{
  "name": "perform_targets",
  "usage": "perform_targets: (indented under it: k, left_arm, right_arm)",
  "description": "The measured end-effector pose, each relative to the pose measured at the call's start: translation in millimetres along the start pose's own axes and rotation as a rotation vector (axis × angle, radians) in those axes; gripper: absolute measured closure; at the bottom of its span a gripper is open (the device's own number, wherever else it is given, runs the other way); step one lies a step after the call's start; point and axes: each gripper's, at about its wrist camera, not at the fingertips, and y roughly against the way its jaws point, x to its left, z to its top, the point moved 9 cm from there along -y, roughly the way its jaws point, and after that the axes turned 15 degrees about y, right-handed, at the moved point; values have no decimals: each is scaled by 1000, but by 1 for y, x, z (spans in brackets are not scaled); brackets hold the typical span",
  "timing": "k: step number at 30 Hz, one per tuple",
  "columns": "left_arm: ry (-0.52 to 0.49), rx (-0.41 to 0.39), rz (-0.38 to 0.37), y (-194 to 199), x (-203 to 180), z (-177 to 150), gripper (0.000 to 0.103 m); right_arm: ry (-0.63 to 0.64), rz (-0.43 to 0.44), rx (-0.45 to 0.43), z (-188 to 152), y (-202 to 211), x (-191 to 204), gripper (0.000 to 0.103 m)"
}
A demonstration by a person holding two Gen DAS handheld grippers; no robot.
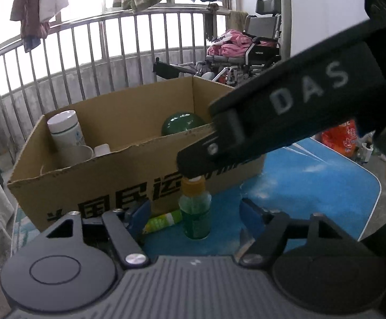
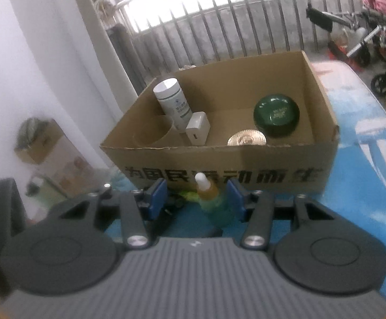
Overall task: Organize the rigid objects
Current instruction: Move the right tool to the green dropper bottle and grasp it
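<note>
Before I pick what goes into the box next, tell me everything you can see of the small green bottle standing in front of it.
The small green bottle is clear, green-tinted plastic by the look of it, with an amber-orange cap and a white dropper-like tip. It stands upright on the blue table surface, just before the cardboard box, apart from it as far as I can tell. A green-and-white tube lies at its base. It stands between the open fingers of both grippers; in the right wrist view the right-hand pad looks close, and contact is unclear.

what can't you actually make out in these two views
- Small green bottle: in the left wrist view the right gripper's finger covers its cap tip.
- Green-yellow tube: the left gripper's pad hides one end.
- Cardboard box: print blurred in the right wrist view.
</note>
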Motion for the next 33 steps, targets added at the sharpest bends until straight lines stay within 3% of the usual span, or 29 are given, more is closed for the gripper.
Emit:
perform_targets:
  k: [9,19,28,33]
  left_arm:
    - [7,78,-19,-25,4,-7,44]
    - [56,136,-40,-41,11,-8,62]
    - [82,148,-46,-48,14,-5,62]
    - [90,143,-32,-45,14,-6,69]
  right_arm:
    - [22,-4,54,0,-28,0,56]
    - [26,-15,89,-2,-46,-5,82]
    - [10,-4,90,-2,-47,-8,82]
    - [11,-2,92,-2,-47,-8,82]
